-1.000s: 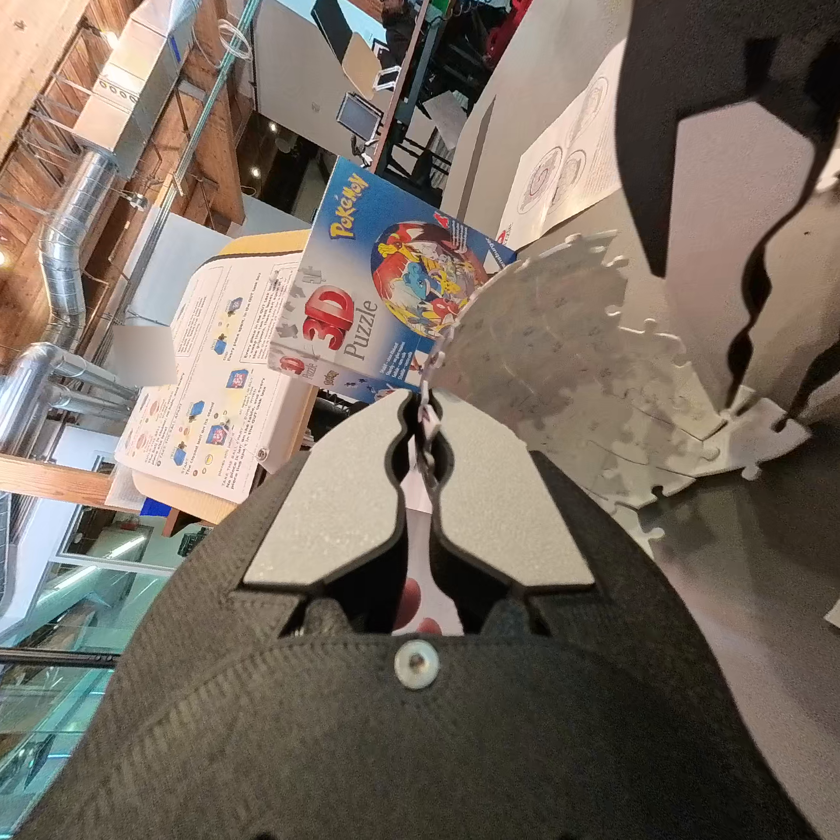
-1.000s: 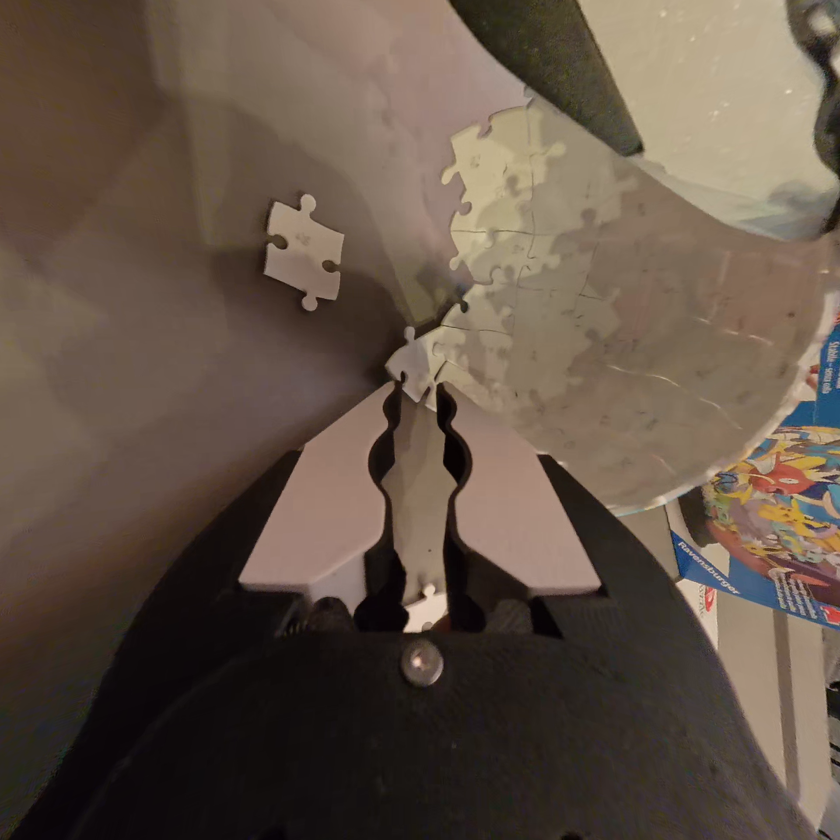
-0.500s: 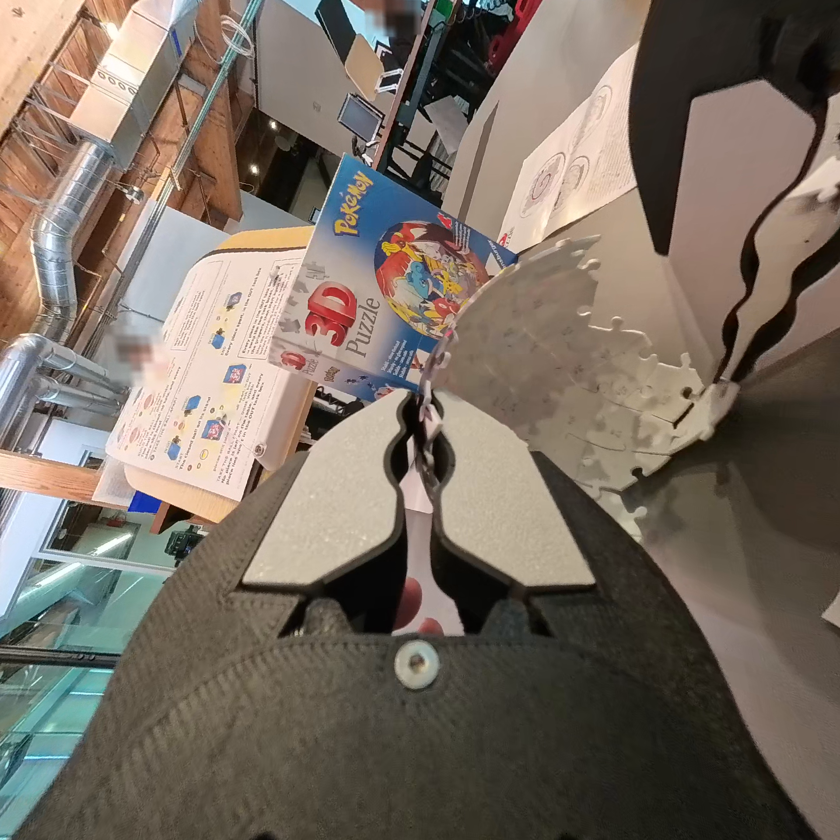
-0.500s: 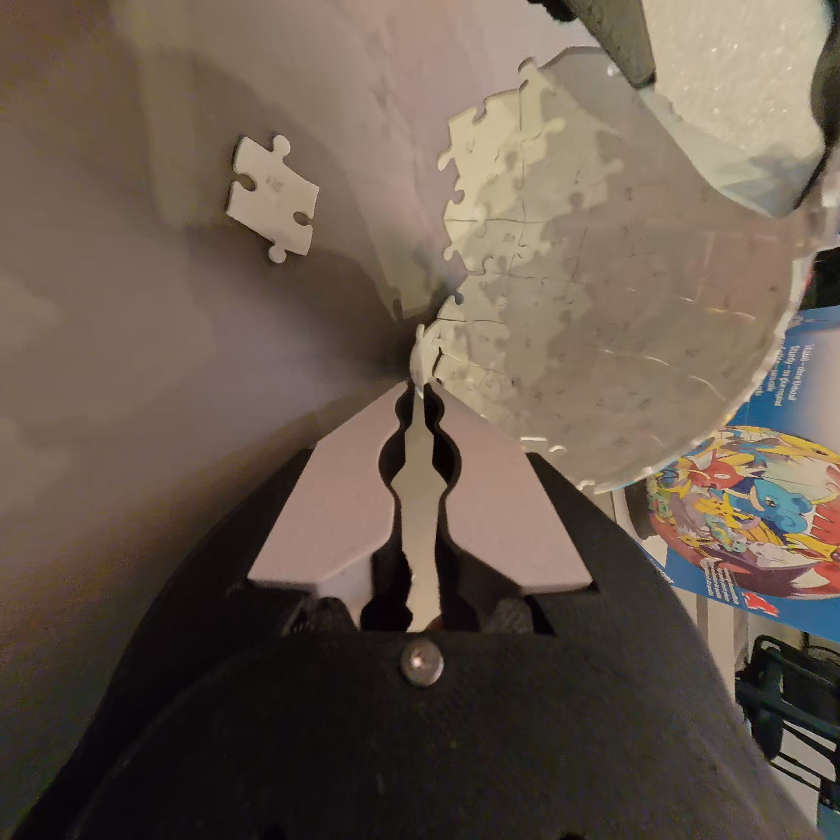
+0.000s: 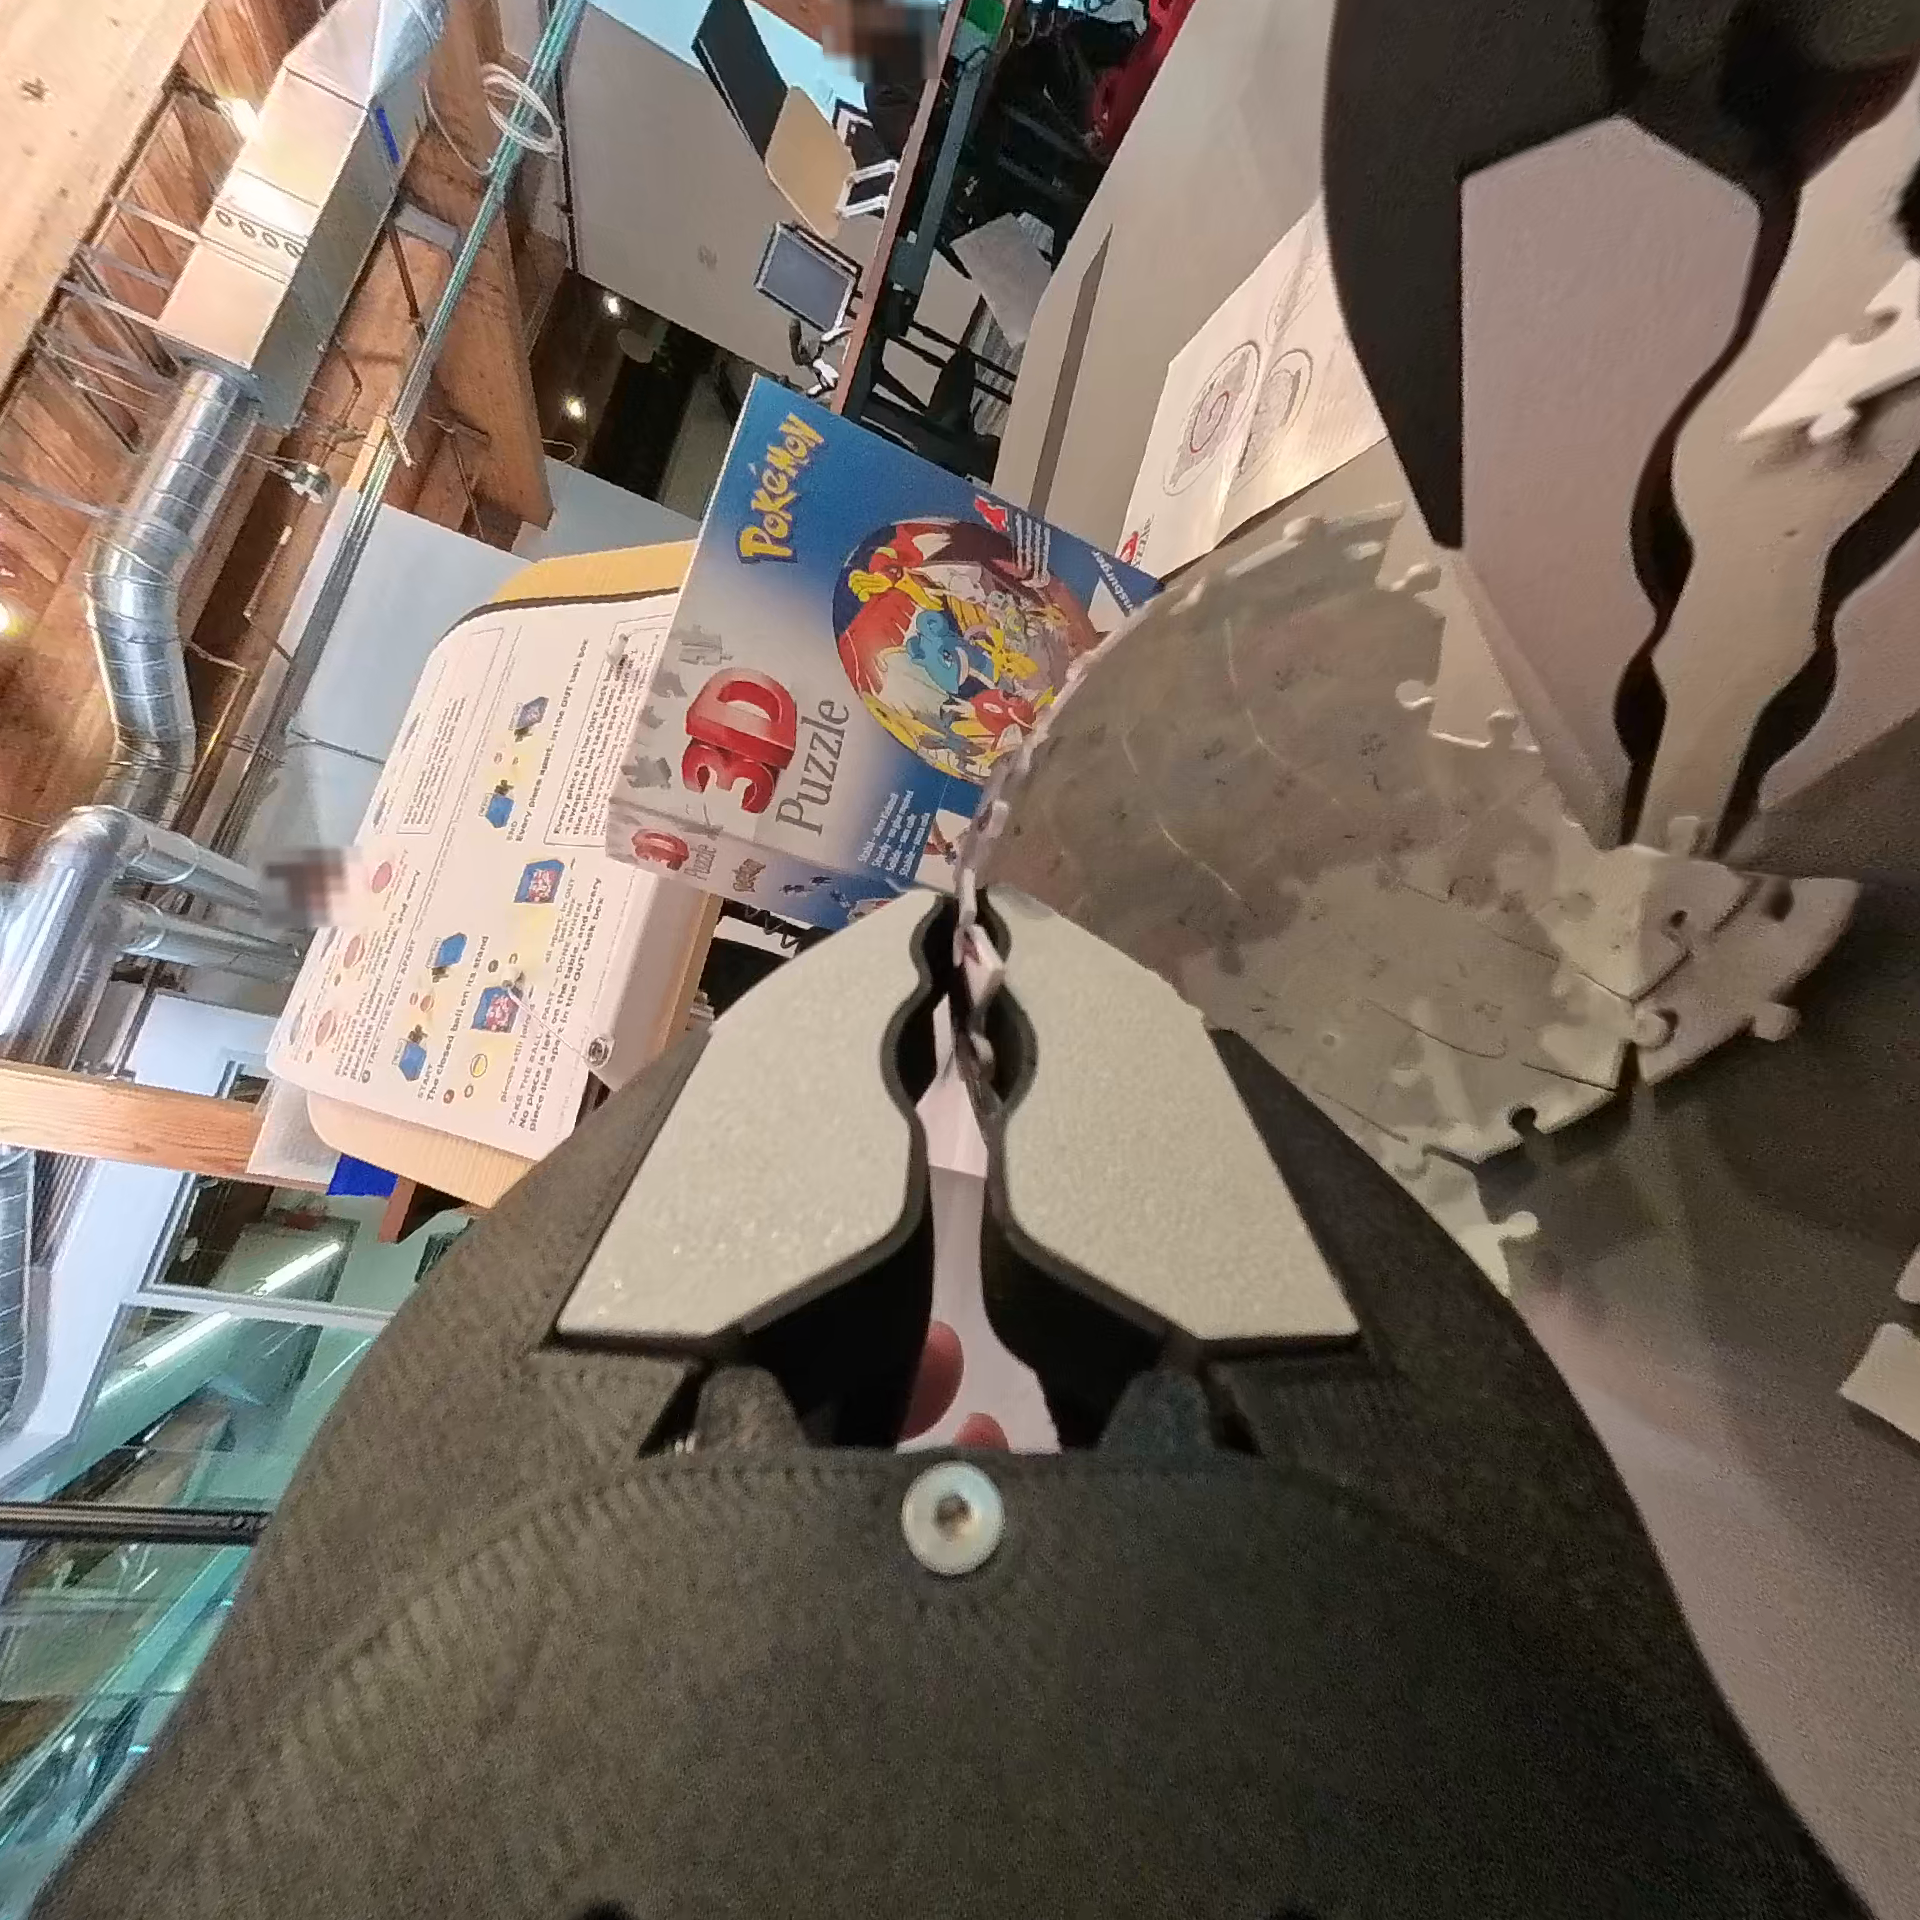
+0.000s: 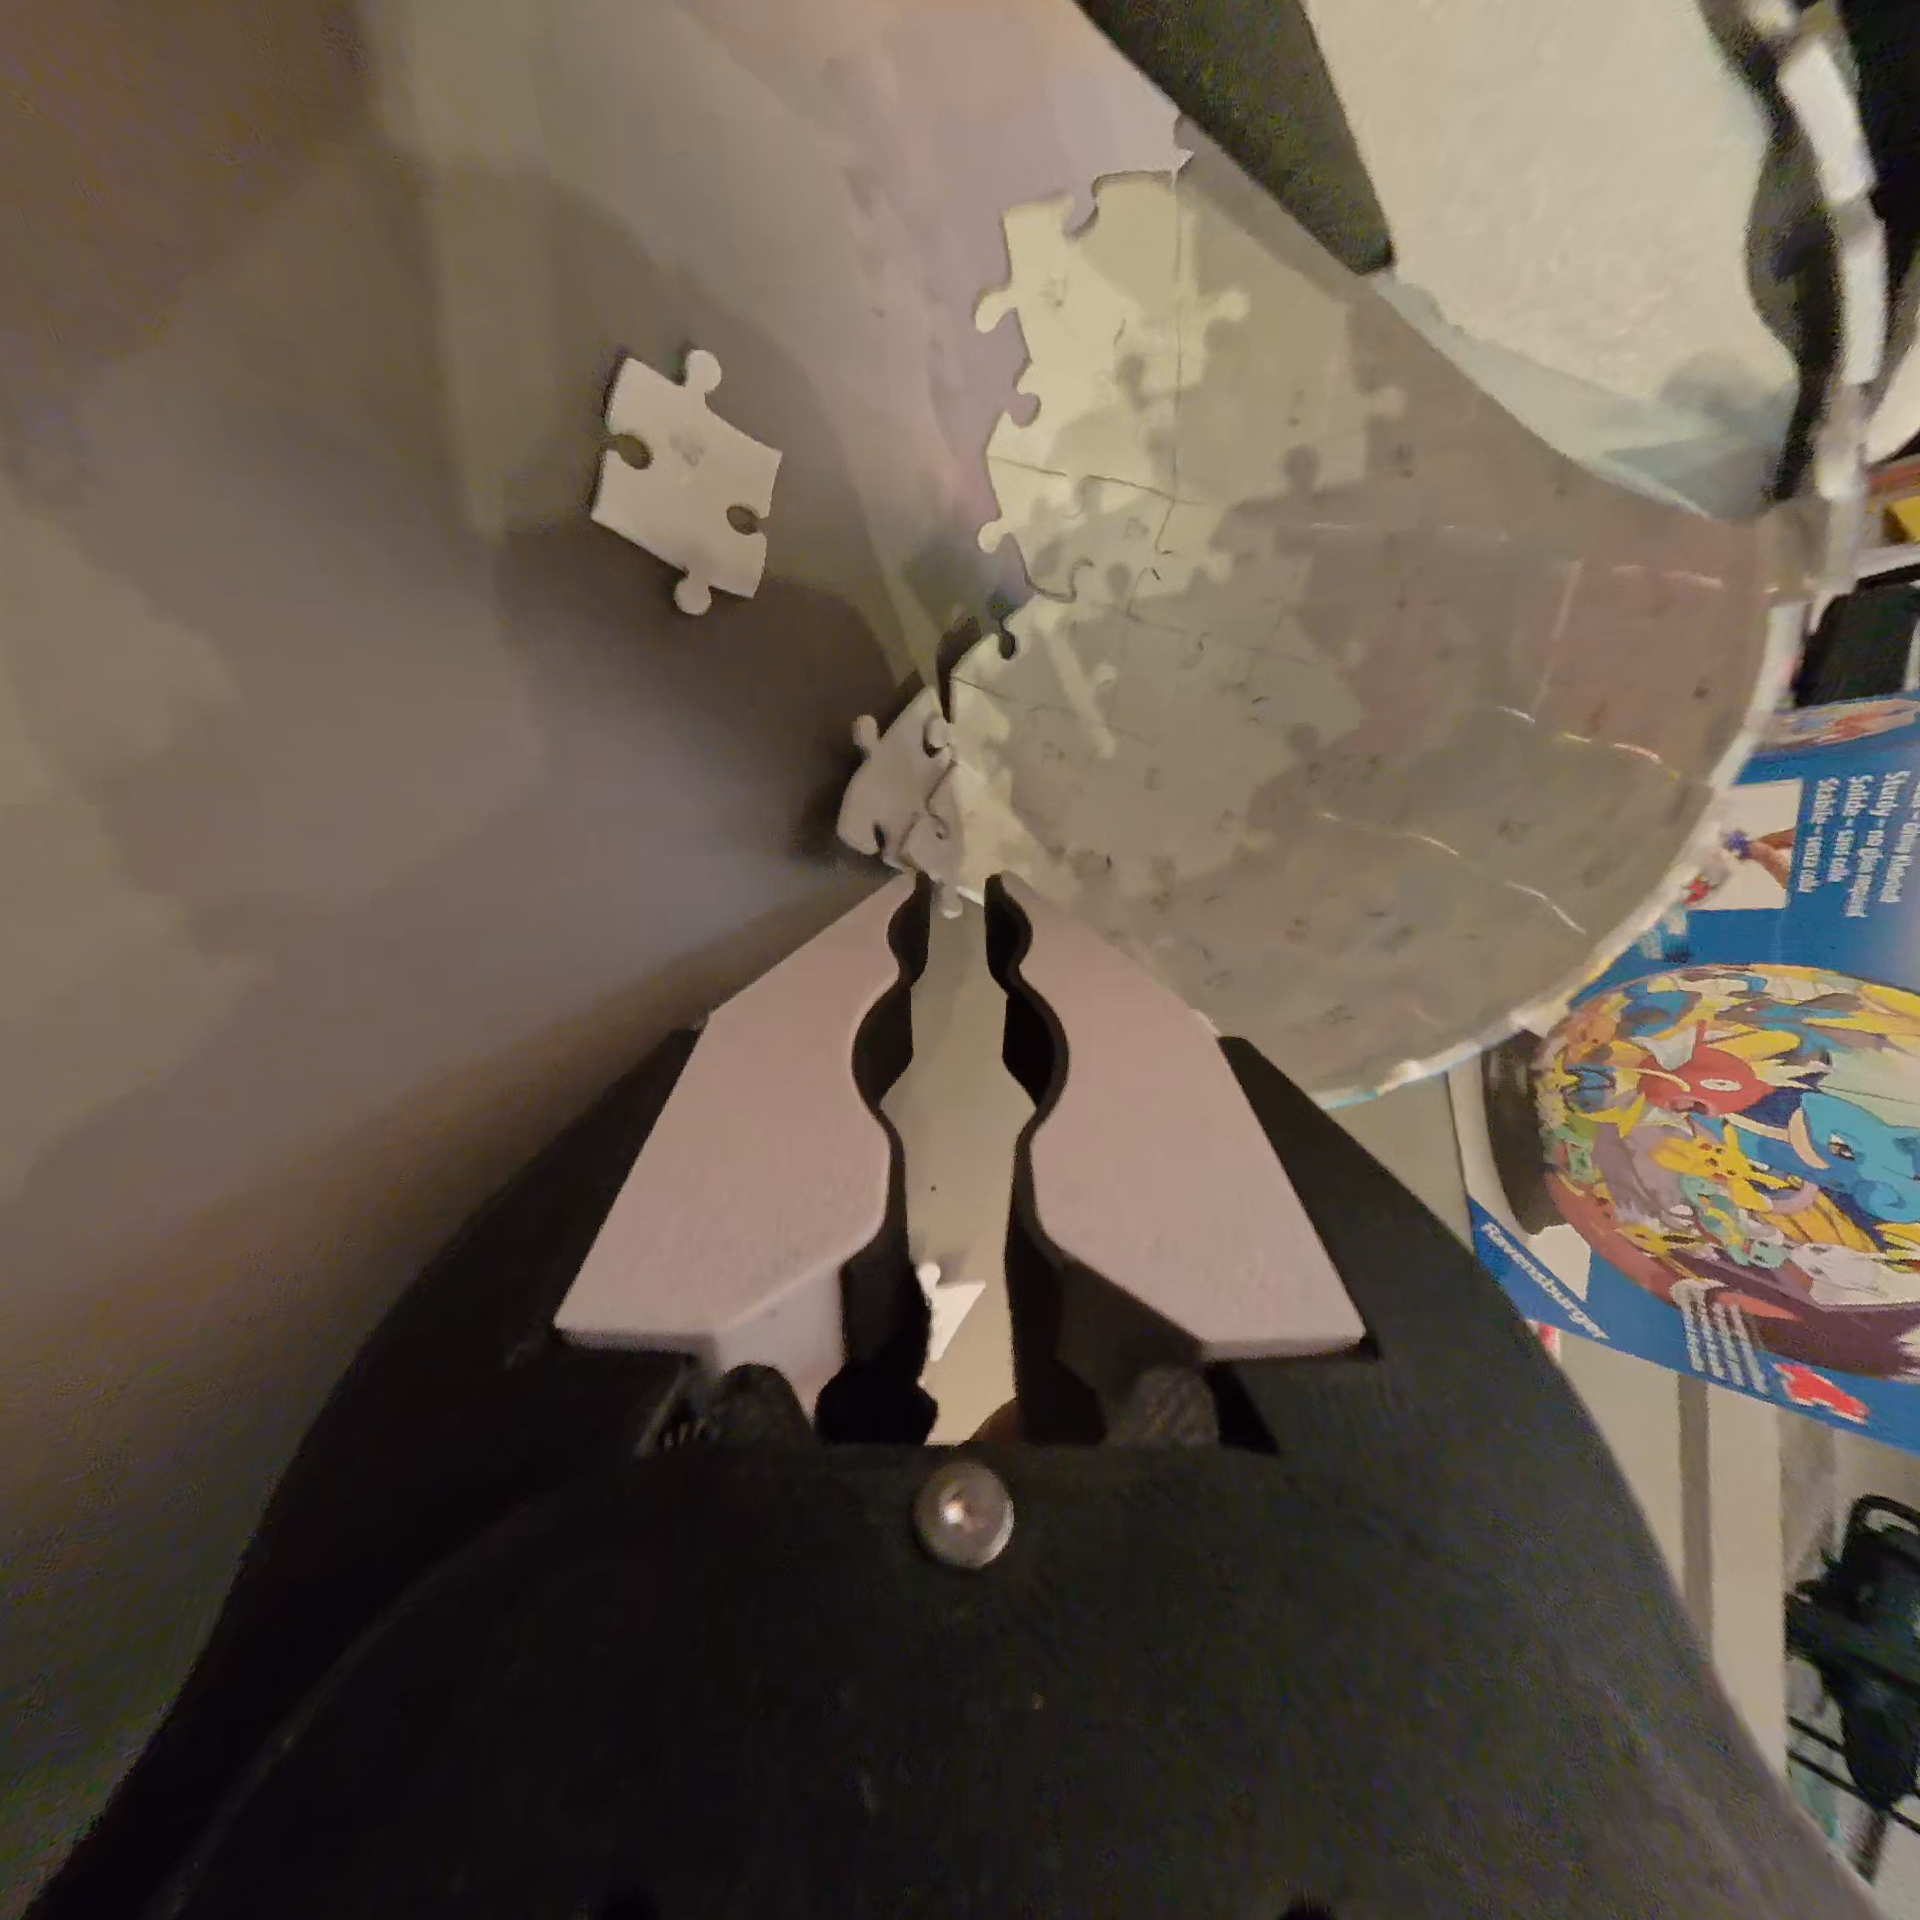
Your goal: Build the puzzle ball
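Note:
The partly built puzzle ball (image 5: 1299,831) is a curved grey shell of joined pieces, held up over the grey table. My left gripper (image 5: 961,920) is shut on its rim. The shell also shows in the right wrist view (image 6: 1299,675). My right gripper (image 6: 954,888) has its fingers nearly together on the tab of a white puzzle piece (image 6: 899,779) that sits against the shell's jagged lower edge. In the left wrist view the right gripper (image 5: 1678,831) meets the shell's far edge.
A loose white piece (image 6: 686,478) lies on the grey table (image 6: 312,831). Another lies at the left view's right edge (image 5: 1896,1382). The blue puzzle box (image 5: 831,675) stands behind, also in the right wrist view (image 6: 1714,1143). An instruction sheet (image 5: 1268,364) lies on the table and a printed placard (image 5: 457,883) stands beyond.
The shell has tilted in the left gripper's hold. The right gripper has stayed at the shell's lower edge with the white piece, which now sits closer against the neighbouring pieces.

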Demonstrator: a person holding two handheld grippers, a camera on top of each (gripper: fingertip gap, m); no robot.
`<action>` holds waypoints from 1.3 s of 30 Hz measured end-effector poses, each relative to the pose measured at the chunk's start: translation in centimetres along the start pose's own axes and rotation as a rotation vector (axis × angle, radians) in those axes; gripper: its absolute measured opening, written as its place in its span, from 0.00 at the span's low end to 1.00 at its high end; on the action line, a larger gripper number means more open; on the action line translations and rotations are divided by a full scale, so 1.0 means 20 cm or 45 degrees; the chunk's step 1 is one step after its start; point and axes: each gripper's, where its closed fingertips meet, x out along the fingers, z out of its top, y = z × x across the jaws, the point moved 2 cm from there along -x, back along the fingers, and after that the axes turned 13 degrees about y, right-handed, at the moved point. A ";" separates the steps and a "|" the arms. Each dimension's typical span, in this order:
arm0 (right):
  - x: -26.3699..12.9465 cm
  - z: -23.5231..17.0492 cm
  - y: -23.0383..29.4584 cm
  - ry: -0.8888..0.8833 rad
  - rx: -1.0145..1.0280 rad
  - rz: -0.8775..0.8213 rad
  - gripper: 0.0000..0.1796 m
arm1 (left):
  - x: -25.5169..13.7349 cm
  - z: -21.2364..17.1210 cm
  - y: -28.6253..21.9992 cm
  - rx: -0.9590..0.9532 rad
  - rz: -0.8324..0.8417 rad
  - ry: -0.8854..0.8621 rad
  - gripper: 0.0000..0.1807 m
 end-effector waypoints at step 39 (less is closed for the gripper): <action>0.02 0.03 0.05 -0.015 0.404 0.288 0.04 | 0.00 0.02 -0.02 0.030 0.017 0.019 0.02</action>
